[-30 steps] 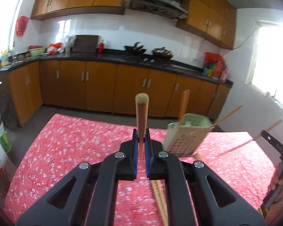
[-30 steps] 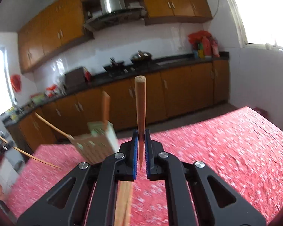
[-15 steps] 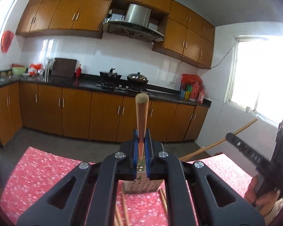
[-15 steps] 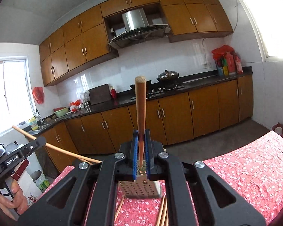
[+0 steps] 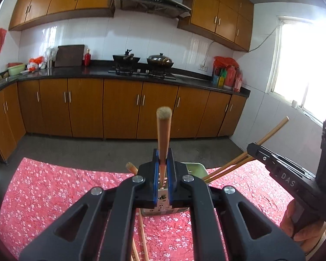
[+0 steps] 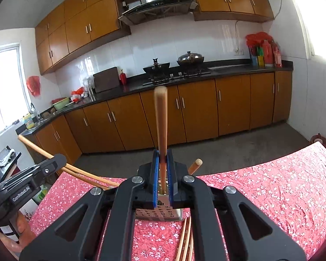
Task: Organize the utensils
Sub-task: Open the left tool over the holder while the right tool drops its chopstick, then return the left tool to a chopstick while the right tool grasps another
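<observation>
My left gripper is shut on wooden chopsticks that stick up past its blue pads. Just behind its jaws stands the perforated utensil holder, with one chopstick end poking out of it. My right gripper is likewise shut on chopsticks, with the holder right behind it. Each gripper shows in the other's view: the right one and the left one, each with the lower ends of its chopsticks slanting down to the holder's rim.
Loose chopsticks lie on the red flowered tablecloth in front of the holder, also seen as loose chopsticks on the same cloth. A person's hand holds the right gripper. Kitchen cabinets and a stove stand beyond the table's far edge.
Both grippers swung inward and drew together. The holder moved from the side of each view to the centre, right behind the jaws. Both stay shut on their chopsticks.
</observation>
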